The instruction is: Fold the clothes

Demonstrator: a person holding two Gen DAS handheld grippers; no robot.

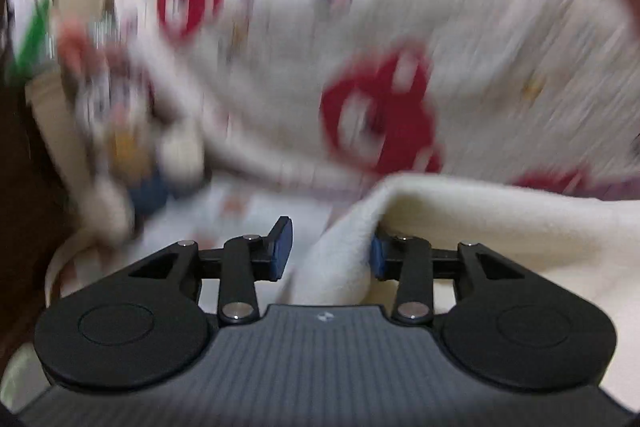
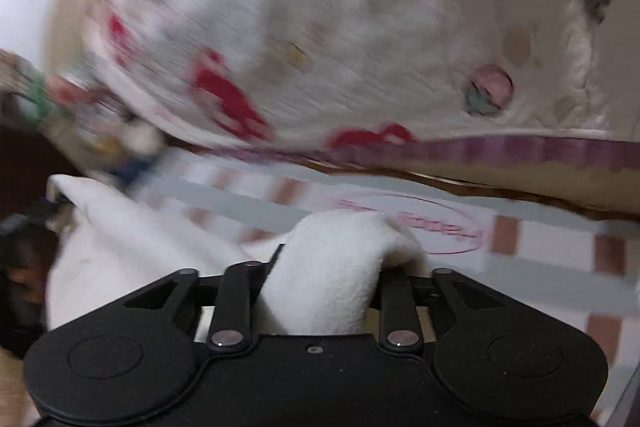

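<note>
Cream fleece, a soft plush garment (image 1: pixel 460 227), is what both my tools are busy with. Starting on the left: my left gripper (image 1: pixel 330 251) has its jaws parted, the left blue pad (image 1: pixel 282 247) standing clear in the air with a gap beside it, while a fold of the cream fleece rises between the jaws and drapes over the right-hand finger, touching that side only, so nothing is pinched. From there the garment spreads off to the right and below the tool. Beyond it lies a white blanket with big red ring-shaped prints (image 1: pixel 380 115), badly smeared by motion, and at the far left a blurred heap of small colourful things I cannot make out. Moving right, my right gripper (image 2: pixel 324 279) has a thick roll of the same fleece (image 2: pixel 332 267) bulging up between its fingers and hiding the pads; the jaws stand apart, but whether they press the cloth I cannot tell. More cream fleece trails off to the left of this tool. Ahead of it lies a pale sheet with brownish squares (image 2: pixel 540 239), then the blanket's purple edge band (image 2: pixel 520 147).
</note>
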